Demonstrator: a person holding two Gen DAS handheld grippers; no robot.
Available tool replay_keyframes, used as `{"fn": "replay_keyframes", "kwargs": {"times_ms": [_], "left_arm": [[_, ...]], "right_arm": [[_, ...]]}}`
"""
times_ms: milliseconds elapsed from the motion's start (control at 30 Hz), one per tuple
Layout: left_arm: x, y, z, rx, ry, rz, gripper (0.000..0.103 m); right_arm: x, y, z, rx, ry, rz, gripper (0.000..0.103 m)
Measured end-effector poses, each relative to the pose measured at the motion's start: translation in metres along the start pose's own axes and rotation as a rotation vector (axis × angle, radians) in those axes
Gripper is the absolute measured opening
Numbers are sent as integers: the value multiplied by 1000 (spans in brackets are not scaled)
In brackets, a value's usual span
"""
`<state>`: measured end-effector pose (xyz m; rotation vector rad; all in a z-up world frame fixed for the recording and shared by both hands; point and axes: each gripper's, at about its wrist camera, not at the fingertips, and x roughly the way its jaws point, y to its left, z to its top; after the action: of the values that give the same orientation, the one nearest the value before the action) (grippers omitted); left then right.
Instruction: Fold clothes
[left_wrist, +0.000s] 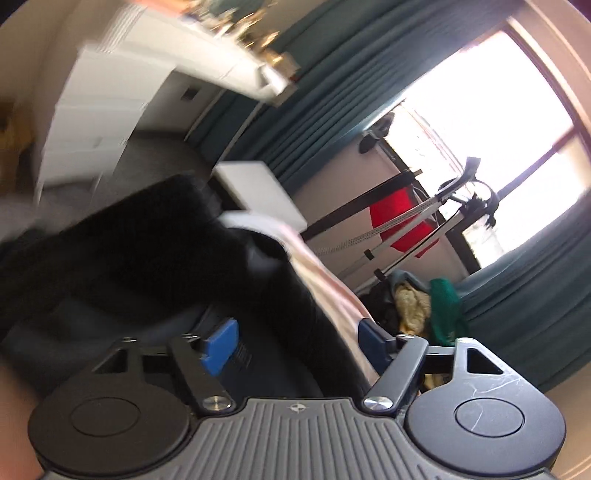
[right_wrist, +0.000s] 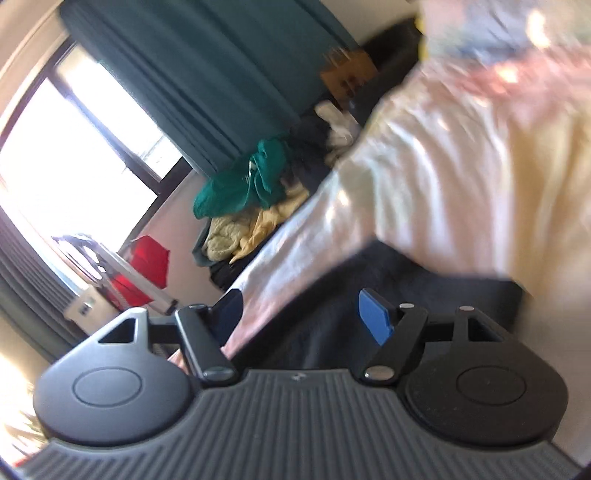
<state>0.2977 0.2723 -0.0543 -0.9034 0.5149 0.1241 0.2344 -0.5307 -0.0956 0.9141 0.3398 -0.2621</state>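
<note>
My left gripper (left_wrist: 295, 343) and right gripper (right_wrist: 299, 314) both have fingers spread, pinching nothing. The black garment (left_wrist: 122, 251) lies bunched ahead and to the left of my left fingers, nearer that hand, on the pale bed sheet (right_wrist: 443, 177); its long axis I cannot tell through the blur. The clothes pile (right_wrist: 251, 199) crowds the far edge; the sheet's near part lies bare.

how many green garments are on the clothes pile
1: a green garment on top of the pile, above the yellow clothes, below the curtain. More may be buried.
</note>
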Motion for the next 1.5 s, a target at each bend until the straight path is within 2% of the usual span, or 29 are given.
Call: {"fn": "replay_keyframes", "kwargs": {"times_ms": [133,233,333,400,500,567,667,733,767,800,867,900,1133,1267,1333,1500], "left_arm": [[-46,50,-24,-172,57,-42,78],[-58,86,-43,-283,71,-35,79],[-53,121,-61,-399,75,-47,79],[-40,135,-64,-435,66,-74,79],[-19,135,-58,-405,18,-117,78],[-4,124,-50,-360,-40,-121,79],[22,119,-38,-365,-65,-87,76],[35,115,-30,-398,-80,-53,67],[42,111,-26,-404,-89,-38,52],[45,109,-23,-396,-88,-10,31],[46,107,-15,-386,-78,23,16],[42,104,-10,-371,-85,26,13],[-33,84,25,-285,-102,5,10],[-75,85,39,-250,-57,-3,11],[-127,100,33,-214,-31,-4,11],[-197,130,17,-221,6,2,11]], "right_arm": [[-33,-29,-33,158,124,46,73],[-33,-43,-59,269,230,41,72],[-17,-42,-76,326,346,34,73],[-10,-36,-83,317,329,57,72],[14,-34,-91,356,325,95,72],[33,-33,-94,364,290,91,73],[59,-29,-97,355,204,59,71],[65,-24,-93,337,95,21,61],[66,-24,-92,333,44,0,45],[68,-23,-92,329,11,-14,28],[70,-22,-92,321,-9,-25,19],[72,-21,-93,317,-19,-30,17],[34,6,-80,260,-24,-15,14],[-10,0,-71,299,2,-10,14],[-28,-7,-68,331,31,-17,14],[-86,-35,-67,405,106,-18,14]]}}
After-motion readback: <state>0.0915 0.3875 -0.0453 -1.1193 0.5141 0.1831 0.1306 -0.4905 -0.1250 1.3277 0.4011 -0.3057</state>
